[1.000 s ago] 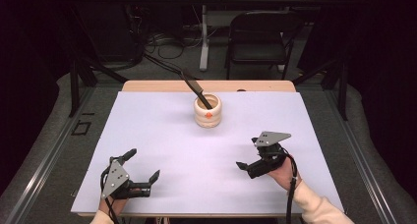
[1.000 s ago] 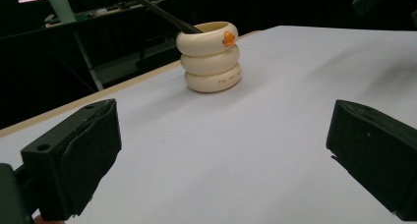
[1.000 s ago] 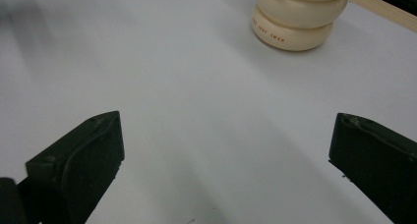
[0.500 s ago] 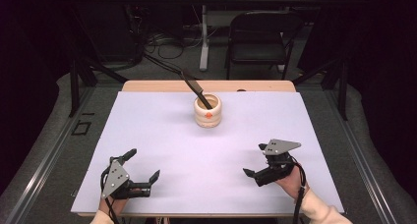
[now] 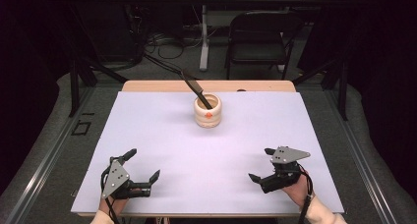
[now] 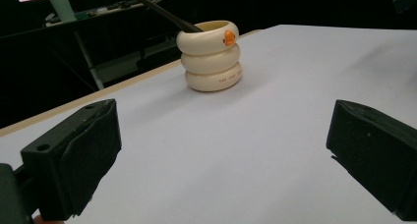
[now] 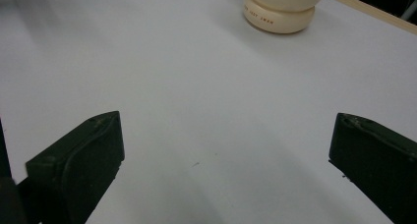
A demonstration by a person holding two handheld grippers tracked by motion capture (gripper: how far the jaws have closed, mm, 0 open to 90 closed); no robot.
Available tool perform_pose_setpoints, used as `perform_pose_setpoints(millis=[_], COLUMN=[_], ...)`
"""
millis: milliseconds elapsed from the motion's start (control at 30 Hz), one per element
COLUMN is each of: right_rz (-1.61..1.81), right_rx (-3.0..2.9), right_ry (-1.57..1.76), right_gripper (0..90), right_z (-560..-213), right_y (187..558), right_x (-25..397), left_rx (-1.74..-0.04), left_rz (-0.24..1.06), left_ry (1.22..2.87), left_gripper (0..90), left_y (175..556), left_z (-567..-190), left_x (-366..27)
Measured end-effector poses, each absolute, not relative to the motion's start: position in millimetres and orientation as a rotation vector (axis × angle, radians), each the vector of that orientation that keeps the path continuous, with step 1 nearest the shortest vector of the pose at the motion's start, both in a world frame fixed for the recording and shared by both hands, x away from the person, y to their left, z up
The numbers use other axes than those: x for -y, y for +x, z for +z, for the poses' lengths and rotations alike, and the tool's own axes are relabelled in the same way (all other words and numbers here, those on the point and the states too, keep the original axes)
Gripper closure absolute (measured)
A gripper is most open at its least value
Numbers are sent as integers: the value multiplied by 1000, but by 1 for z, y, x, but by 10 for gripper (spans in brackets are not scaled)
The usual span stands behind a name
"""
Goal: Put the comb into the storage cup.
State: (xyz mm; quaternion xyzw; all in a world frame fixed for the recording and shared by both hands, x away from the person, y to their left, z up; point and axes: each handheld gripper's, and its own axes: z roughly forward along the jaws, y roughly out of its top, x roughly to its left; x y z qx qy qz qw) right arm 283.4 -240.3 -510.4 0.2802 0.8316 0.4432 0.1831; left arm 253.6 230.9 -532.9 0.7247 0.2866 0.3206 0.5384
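The cream ringed holder (image 5: 207,111) stands upper centre of the high view, a dark utensil (image 5: 196,89) leaning inside, its tip hidden. Left gripper (image 5: 142,167) and right gripper (image 5: 262,163) sit low, jaws spread, empty.

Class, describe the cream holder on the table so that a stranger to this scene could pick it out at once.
Start at the white table and look to the middle of its far edge. There stands the cream holder, well beyond both open grippers. It looks like three stacked rings, bears a small orange mark, and a dark utensil leans out of it.
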Motion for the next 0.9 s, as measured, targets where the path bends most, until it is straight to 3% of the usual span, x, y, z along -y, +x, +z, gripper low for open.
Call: perform_pose_setpoints(millis=[900], right_rz=[1268], right_rx=[-2293], right_ry=[765], right_gripper=[0], right_z=[-511], right_y=[266], right_x=[248], left_rx=[-685], left_rz=[759], left_ry=[1728], left_gripper=[1], left_y=[254], left_z=[-533], left_x=[-230])
